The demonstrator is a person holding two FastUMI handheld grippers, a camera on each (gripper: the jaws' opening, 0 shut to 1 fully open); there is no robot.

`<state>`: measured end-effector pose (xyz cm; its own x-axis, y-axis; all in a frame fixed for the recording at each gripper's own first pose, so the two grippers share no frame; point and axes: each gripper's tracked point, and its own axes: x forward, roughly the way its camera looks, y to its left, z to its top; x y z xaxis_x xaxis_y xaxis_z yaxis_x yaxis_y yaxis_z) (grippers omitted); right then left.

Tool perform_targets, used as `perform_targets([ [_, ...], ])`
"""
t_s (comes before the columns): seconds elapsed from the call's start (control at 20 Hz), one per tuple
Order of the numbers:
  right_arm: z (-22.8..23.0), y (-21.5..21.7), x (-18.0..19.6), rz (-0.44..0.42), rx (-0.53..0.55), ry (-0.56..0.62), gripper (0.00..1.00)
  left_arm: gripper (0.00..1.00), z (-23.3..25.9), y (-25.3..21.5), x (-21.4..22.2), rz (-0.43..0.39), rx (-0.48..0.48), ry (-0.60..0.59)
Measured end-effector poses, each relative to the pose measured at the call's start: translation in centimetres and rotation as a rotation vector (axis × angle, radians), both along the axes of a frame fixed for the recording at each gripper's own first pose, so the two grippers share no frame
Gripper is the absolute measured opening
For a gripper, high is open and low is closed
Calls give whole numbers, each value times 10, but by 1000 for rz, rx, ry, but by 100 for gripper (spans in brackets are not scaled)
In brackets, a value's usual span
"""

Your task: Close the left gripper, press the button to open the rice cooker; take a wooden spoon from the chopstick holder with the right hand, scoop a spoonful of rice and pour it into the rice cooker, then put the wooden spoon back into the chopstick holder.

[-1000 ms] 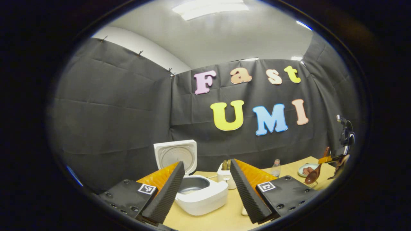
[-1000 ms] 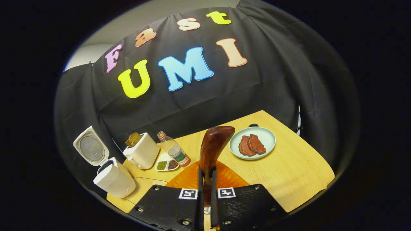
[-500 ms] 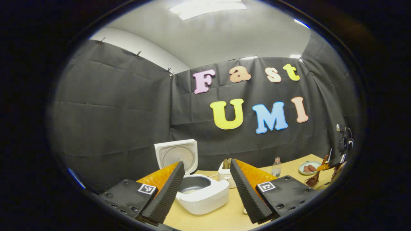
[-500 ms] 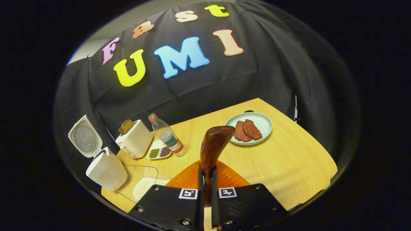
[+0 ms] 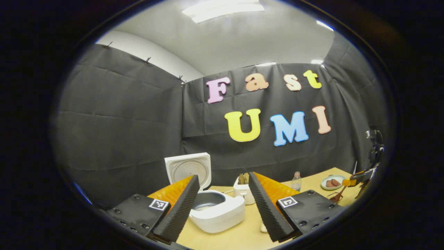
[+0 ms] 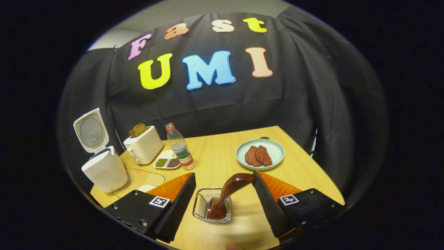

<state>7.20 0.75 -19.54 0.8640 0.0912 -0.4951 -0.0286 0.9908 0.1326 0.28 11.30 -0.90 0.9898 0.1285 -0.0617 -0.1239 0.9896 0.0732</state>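
Observation:
The wooden spoon point(image 6: 231, 186) stands tilted in the wire chopstick holder point(image 6: 202, 207) on the table, bowl end down. My right gripper point(image 6: 223, 174) is open, with its fingers on either side of the spoon and apart from it. The white rice cooker point(image 6: 104, 171) sits at the left with its lid point(image 6: 89, 130) raised. In the left gripper view my left gripper point(image 5: 223, 177) is open above the table, with the rice cooker point(image 5: 218, 210) and its grey inner pot just beyond the fingers. The spoon point(image 5: 335, 197) appears far right.
A white toaster point(image 6: 144, 148) with bread, a small plastic bottle point(image 6: 179, 147) and a little dish of beans point(image 6: 167, 163) stand behind the holder. A plate of meat point(image 6: 261, 154) lies at the back right. A clear tray point(image 6: 147, 177) lies by the cooker on the wooden table point(image 6: 308, 184).
My right gripper has opened and let go of the wooden spoon, which now rests in the chopstick holder. The left gripper has barely moved.

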Motion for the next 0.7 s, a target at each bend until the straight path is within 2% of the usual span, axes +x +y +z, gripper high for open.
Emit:
perform_targets([
  [0.1, 24, -8, -3, -11, -25, -53, 99, 96, -1, 3, 6, 5, -3, 6],
  [0.3, 67, -22, -13, -47, -4, -120, 99, 98, -8, 11, 23, 3, -20, 34],
  [0.4, 88, -28, -20, -62, -1, -155, 99, 96, -8, 20, 33, 12, -27, 30],
  [0.7, 129, -36, -43, -81, -76, -229, 99, 96, 4, 64, 90, 76, 11, 19],
])
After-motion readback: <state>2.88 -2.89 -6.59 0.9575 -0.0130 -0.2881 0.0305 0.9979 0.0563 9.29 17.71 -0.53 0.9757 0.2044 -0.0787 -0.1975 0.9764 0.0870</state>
